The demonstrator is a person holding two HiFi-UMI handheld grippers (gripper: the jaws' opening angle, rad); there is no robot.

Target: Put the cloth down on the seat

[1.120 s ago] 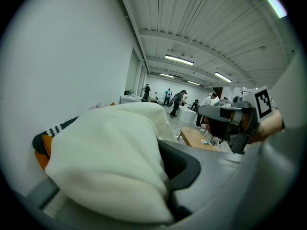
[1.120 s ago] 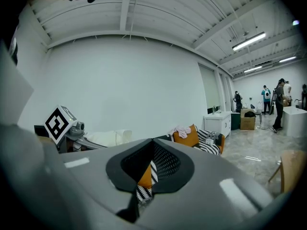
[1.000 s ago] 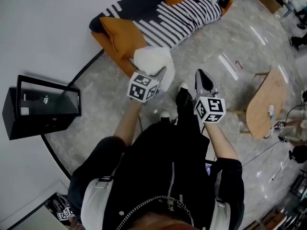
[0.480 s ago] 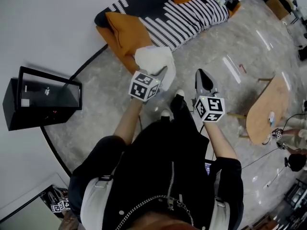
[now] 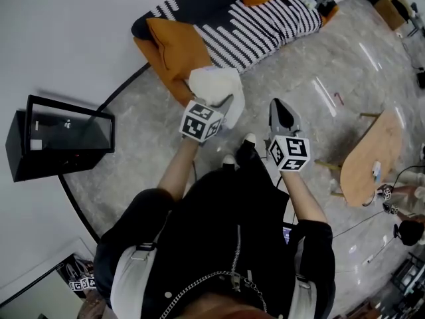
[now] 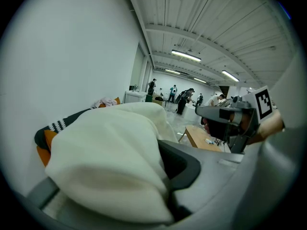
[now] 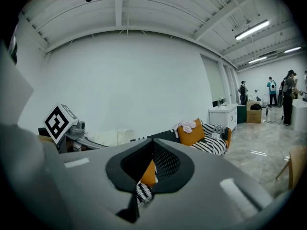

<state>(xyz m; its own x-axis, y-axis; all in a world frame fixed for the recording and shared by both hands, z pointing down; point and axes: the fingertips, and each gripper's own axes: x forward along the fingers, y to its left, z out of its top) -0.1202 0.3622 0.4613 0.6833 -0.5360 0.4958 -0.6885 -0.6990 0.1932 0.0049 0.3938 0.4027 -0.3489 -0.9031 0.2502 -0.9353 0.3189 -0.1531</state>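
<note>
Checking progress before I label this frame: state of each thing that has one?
cloth: bunched up, held in the air near the sofa's end, not yet on the seat.
left gripper: fingers shut on the cloth.
right gripper: fingers together, nothing between them.
sofa: seat covered by a spread striped throw.

Open floor (image 5: 292, 72) fronts the sofa (image 5: 259, 28); an orange cushion (image 5: 174, 45) blocks its near end.
</note>
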